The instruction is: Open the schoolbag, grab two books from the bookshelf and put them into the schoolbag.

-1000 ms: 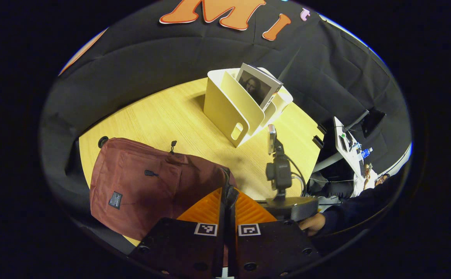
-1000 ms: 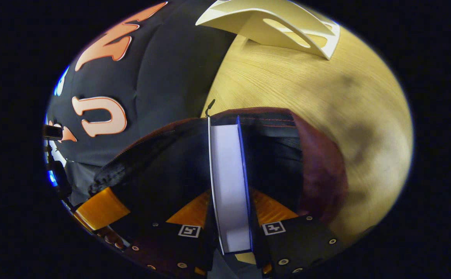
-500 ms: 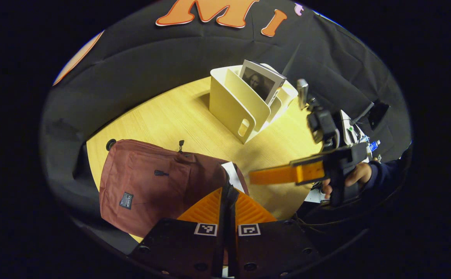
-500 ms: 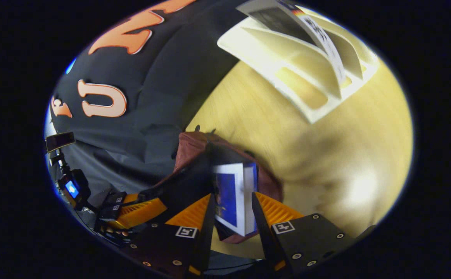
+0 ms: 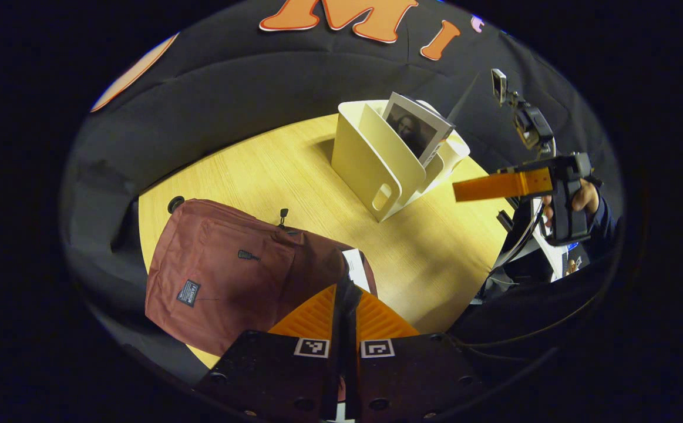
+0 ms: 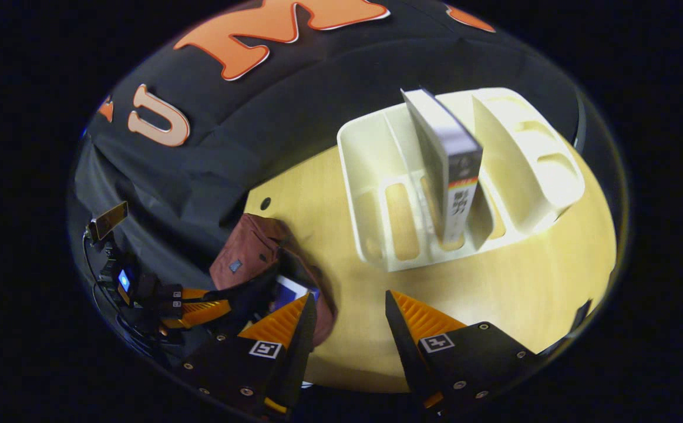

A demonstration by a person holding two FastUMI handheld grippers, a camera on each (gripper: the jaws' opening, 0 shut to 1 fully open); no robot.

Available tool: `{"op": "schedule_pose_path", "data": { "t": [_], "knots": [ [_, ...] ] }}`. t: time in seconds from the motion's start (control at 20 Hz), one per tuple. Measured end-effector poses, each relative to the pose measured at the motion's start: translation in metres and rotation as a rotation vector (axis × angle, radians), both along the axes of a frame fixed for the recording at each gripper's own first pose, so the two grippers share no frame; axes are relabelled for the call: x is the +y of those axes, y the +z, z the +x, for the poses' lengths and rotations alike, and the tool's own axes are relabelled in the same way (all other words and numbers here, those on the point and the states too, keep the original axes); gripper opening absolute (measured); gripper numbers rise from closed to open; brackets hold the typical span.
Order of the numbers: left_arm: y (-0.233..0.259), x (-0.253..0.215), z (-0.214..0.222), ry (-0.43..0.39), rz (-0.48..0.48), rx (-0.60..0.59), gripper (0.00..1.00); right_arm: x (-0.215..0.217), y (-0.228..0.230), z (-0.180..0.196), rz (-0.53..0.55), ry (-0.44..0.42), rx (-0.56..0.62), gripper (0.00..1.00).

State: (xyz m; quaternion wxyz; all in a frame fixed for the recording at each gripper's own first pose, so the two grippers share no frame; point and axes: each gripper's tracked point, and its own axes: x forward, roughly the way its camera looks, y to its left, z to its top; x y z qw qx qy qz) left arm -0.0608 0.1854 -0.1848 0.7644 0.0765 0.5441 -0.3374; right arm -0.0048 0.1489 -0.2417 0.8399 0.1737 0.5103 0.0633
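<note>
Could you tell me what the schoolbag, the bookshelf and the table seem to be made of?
Schoolbag: looks like woven fabric, matte maroon, going by its soft folds, stitched seams and zipper pulls.
Bookshelf: probably moulded plastic, smooth cream, with thin rounded dividers and cut-out slots.
Table: wood or a wood-look laminate; light straight grain, slight sheen. I cannot tell which.

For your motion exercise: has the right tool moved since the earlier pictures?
Yes. In the left gripper view the right tool has risen from beside the schoolbag toward the bookshelf.

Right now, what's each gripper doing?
Left gripper: shut on the schoolbag opening's edge.
Right gripper: open, empty, facing the bookshelf and its book.
</note>
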Motion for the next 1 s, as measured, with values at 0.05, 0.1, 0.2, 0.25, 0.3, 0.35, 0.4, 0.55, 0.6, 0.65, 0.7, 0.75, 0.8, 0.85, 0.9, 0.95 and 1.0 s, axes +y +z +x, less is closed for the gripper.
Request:
{"op": "schedule_pose_path", "data": {
  "t": [0.05, 0.1, 0.2, 0.25, 0.3, 0.35, 0.4, 0.55, 0.6, 0.65, 0.7, 0.75, 0.8, 0.85, 0.9, 0.95, 1.0],
  "knots": [
    [-0.001, 0.0, 0.0, 0.008, 0.0, 0.005, 0.06, -0.013, 0.007, 0.007, -0.046, 0.014, 0.006, 0.71],
    [-0.001, -0.001, 0.0, 0.016, 0.0, 0.008, 0.06, -0.026, 0.013, 0.015, -0.082, 0.028, 0.014, 0.7],
    [-0.001, -0.002, -0.001, 0.03, 0.001, 0.014, 0.06, -0.046, 0.026, 0.032, -0.14, 0.049, 0.025, 0.71],
    [-0.002, -0.001, 0.0, 0.036, 0.002, 0.018, 0.06, -0.057, 0.032, 0.04, -0.175, 0.06, 0.028, 0.72],
    [-0.003, 0.0, 0.0, 0.044, 0.005, 0.02, 0.06, -0.066, 0.036, 0.051, -0.211, 0.075, 0.027, 0.72],
    [-0.005, 0.0, 0.0, 0.051, 0.006, 0.022, 0.06, -0.073, 0.041, 0.059, -0.234, 0.091, 0.03, 0.72],
    [-0.005, 0.001, 0.0, 0.059, 0.009, 0.022, 0.06, -0.078, 0.045, 0.069, -0.257, 0.104, 0.03, 0.72],
    [-0.005, 0.0, 0.0, 0.082, 0.009, 0.023, 0.06, -0.089, 0.045, 0.088, -0.293, 0.136, 0.065, 0.72],
    [-0.004, -0.001, -0.001, 0.09, 0.008, 0.024, 0.06, -0.088, 0.044, 0.095, -0.288, 0.14, 0.08, 0.72],
    [-0.005, 0.0, -0.002, 0.103, 0.007, 0.027, 0.06, -0.086, 0.04, 0.101, -0.279, 0.155, 0.1, 0.72],
    [-0.006, 0.0, -0.002, 0.115, 0.008, 0.028, 0.06, -0.086, 0.037, 0.108, -0.284, 0.16, 0.117, 0.72],
    [-0.006, 0.002, -0.002, 0.128, 0.01, 0.028, 0.06, -0.086, 0.034, 0.114, -0.285, 0.176, 0.133, 0.72],
    [-0.007, 0.001, -0.002, 0.136, 0.012, 0.028, 0.05, -0.086, 0.03, 0.121, -0.289, 0.174, 0.148, 0.72],
    [-0.006, 0.002, -0.003, 0.146, 0.011, 0.027, 0.05, -0.086, 0.025, 0.129, -0.284, 0.179, 0.16, 0.72],
    [-0.006, 0.0, -0.005, 0.152, 0.011, 0.03, 0.05, -0.088, 0.02, 0.136, -0.282, 0.165, 0.177, 0.72],
    [-0.006, 0.002, -0.005, 0.164, 0.013, 0.032, 0.06, -0.086, 0.014, 0.143, -0.277, 0.165, 0.189, 0.72],
    [-0.007, 0.001, -0.005, 0.173, 0.013, 0.036, 0.06, -0.087, 0.01, 0.149, -0.286, 0.167, 0.207, 0.72]
  ]
}}
